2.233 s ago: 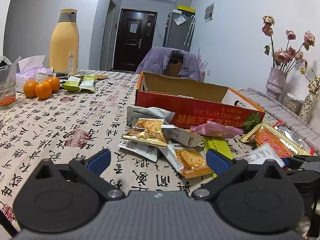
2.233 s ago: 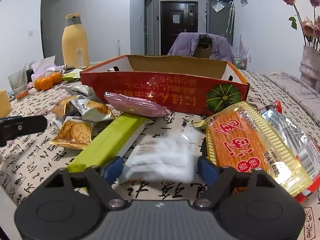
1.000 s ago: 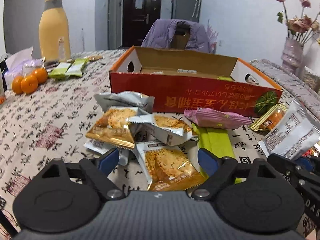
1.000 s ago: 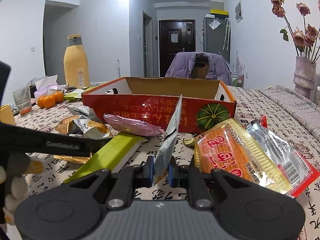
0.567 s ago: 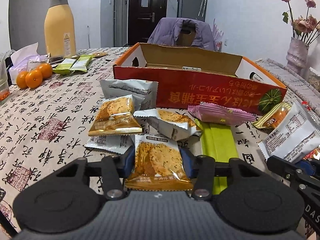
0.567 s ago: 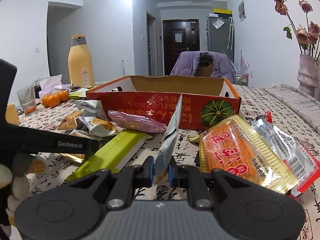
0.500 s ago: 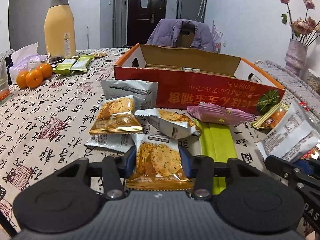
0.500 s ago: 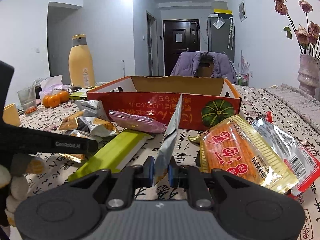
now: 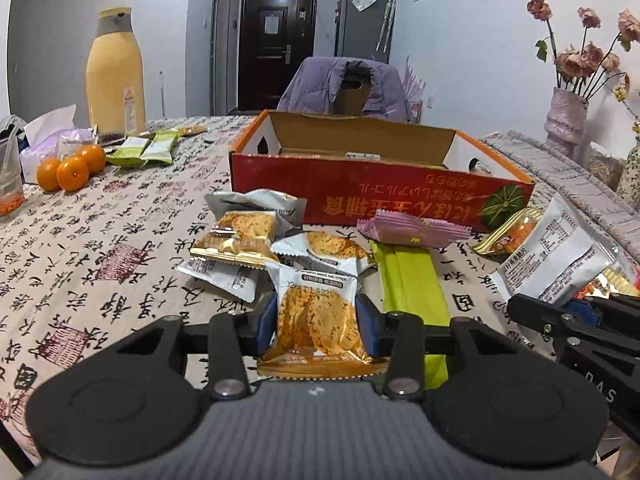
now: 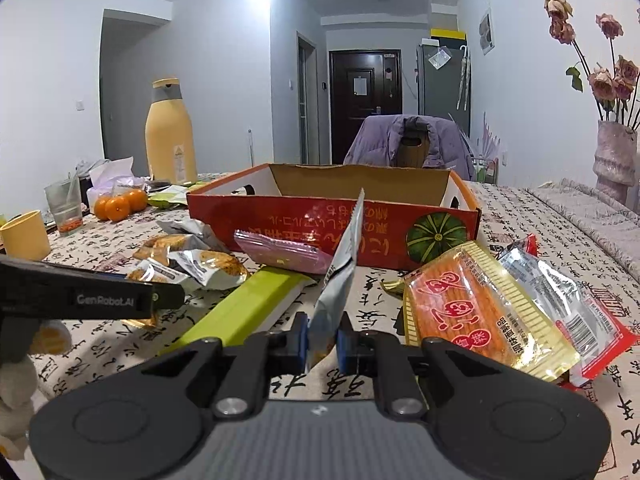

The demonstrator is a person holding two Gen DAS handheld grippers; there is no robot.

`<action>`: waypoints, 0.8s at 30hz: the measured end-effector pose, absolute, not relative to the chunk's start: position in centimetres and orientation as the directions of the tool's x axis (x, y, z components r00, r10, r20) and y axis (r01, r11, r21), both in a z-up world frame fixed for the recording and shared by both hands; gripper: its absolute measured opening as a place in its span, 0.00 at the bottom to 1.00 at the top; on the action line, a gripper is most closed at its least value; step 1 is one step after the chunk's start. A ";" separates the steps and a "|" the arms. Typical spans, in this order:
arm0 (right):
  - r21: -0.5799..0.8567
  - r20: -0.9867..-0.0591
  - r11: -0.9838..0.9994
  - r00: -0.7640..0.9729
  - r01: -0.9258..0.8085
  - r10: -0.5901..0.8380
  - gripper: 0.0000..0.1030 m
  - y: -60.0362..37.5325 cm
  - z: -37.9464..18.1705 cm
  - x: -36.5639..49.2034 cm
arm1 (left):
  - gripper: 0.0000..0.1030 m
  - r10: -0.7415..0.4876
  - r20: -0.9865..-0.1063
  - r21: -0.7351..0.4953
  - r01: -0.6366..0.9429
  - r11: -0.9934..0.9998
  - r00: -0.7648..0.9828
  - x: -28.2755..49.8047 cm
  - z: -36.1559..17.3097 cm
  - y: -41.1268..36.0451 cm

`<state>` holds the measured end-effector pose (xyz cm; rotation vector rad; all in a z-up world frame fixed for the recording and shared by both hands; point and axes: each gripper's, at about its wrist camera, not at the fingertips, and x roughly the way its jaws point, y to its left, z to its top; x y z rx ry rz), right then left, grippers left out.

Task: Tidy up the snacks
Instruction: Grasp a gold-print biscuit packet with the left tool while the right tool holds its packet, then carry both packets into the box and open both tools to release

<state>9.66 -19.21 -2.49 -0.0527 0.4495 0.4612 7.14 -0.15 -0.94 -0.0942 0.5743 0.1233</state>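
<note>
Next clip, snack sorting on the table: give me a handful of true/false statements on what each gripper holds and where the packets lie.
1. The left gripper has its jaws shut on a cracker packet. True.
2. The right gripper is open and holds nothing. False: it pinches a silver packet edge-on.
3. The pink packet lies inside the red box. False: it lies on the table in front of it.
4. The green box lies flat on the tablecloth. True.
</note>
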 end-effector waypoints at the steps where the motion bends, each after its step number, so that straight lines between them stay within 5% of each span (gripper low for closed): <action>1: 0.051 -0.427 0.896 0.801 -0.441 0.419 0.13 -19.3 -2.4 9.6 | 0.41 0.088 -0.543 -0.055 -0.140 0.989 0.835 7.0 -0.8 -0.2; 24: 0.032 -0.346 0.902 0.842 -0.431 0.414 0.13 -19.0 1.2 10.7 | 0.41 0.044 -0.398 -0.064 -0.076 0.995 0.916 7.1 4.3 -0.9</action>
